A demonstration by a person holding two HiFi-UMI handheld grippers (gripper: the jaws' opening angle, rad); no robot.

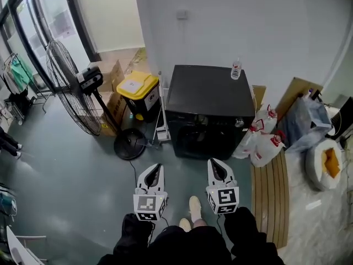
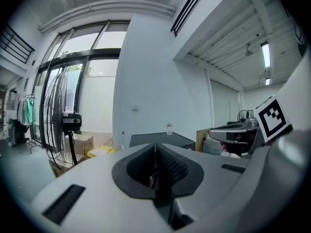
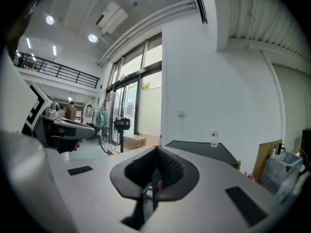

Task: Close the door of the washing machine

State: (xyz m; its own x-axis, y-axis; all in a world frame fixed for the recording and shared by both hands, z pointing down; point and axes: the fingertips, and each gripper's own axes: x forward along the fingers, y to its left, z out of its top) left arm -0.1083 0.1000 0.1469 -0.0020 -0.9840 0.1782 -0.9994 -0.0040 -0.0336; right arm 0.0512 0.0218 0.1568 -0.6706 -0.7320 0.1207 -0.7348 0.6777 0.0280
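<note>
Washing machine (image 1: pixel 205 95) front faces me, door (image 1: pixel 199 138) looks flush; my left gripper (image 1: pixel 158 168) and right gripper (image 1: pixel 213 163) pinched together, empty, short of it.

Floor (image 1: pixel 182 167) ahead of washer (image 1: pixel 207 106) open, straight run in. Fan base (image 1: pixel 130 144) crowds left front corner; jugs (image 1: pixel 265 148) crowd right front corner.

The washing machine (image 1: pixel 205 101) looks smooth and dark (the floor (image 1: pixel 66 170) faintly glossy).

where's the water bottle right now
In the head view the water bottle stands upright on top of the black washing machine, at its back right corner close to the white wall.
</note>
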